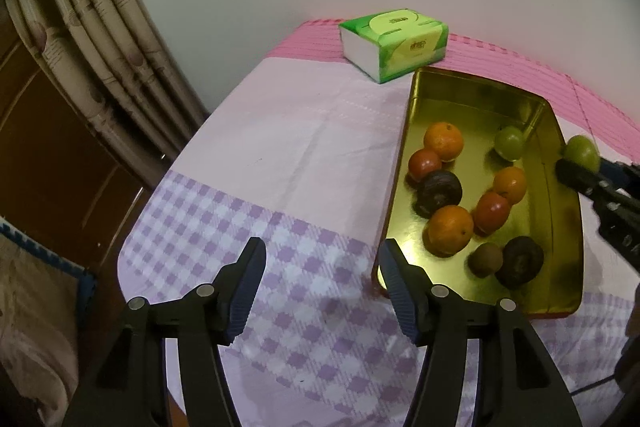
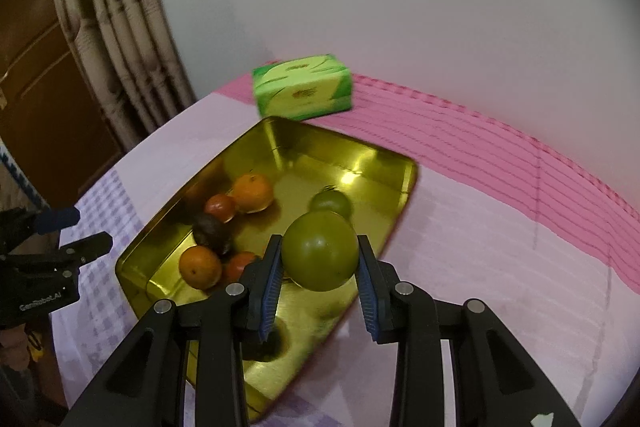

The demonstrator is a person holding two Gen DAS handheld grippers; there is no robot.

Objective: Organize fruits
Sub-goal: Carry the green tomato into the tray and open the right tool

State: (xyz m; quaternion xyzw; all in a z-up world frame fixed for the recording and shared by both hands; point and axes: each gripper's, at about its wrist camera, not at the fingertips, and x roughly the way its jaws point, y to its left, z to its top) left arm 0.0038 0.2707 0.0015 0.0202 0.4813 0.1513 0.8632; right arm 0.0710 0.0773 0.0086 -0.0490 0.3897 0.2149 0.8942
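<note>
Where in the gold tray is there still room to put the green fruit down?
The gold tray is bare at its far end, between the green fruit already lying there and the wall nearest the tissue pack. The middle and near end are crowded with oranges, red and dark fruits. The right gripper holds the other green fruit.

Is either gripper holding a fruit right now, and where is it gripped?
The right gripper holds a green fruit, its jaws pressing on opposite sides above the gold tray. The left gripper is open and holds nothing.
</note>
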